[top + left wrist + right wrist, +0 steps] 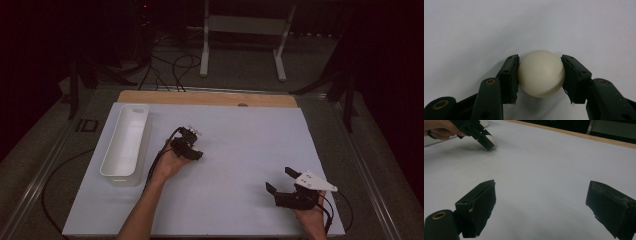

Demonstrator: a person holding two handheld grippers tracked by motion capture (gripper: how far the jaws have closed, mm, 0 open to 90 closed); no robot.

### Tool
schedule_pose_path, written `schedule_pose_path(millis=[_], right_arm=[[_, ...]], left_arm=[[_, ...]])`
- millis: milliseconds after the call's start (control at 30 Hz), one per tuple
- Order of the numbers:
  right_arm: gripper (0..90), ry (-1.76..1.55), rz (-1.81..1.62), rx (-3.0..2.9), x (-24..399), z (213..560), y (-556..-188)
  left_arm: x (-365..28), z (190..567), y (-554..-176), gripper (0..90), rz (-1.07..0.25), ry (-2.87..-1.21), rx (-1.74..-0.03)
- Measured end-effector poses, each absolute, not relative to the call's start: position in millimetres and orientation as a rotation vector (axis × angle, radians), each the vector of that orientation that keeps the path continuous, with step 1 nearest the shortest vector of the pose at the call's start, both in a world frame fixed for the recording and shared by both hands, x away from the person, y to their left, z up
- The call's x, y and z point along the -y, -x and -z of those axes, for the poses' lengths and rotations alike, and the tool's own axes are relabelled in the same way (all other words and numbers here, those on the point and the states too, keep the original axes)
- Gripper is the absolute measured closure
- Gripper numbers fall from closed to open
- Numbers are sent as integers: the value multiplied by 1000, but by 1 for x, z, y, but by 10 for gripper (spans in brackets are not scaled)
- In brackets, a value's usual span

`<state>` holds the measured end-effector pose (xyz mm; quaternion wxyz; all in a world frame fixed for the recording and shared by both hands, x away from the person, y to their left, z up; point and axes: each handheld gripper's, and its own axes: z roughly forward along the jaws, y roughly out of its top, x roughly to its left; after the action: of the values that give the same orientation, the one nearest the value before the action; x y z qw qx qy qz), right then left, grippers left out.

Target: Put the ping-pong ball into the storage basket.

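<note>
- Two grippers are in use: the left gripper [540, 75] is closed on a white ball [541, 73], with one pad pressed against each side of it; the right gripper [541, 207] stands with its jaws wide apart and nothing between them.
- The ball is located near the middle of the white table sheet [230, 200], right of the white bin [125, 142] and well apart from it.
- The ball is judged light, hollow and rigid, with a smooth, probably slippery surface; excess squeeze is to be avoided, since a thin shell may dent.
- Hold is best taken across the widest part, as seen in the left gripper view; a grip off that line is likely to let the ball squirt out.
- Open sheet lies on all sides of the ball, so room for lifting is ample.
- The bin is long and narrow, with upright walls; its rim must be cleared on any approach.
- The right gripper rests near the sheet's near right corner, well away from the ball.
</note>
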<state>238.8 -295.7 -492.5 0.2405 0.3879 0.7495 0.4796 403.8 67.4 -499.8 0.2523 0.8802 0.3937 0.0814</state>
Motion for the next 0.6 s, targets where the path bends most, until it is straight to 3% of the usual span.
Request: schedule_pose_path(millis=[600], right_arm=[[88, -1061, -1313, -2049, 297, 492, -238]], left_arm=[[-70, 495, -402, 506, -238, -2381, -1076]])
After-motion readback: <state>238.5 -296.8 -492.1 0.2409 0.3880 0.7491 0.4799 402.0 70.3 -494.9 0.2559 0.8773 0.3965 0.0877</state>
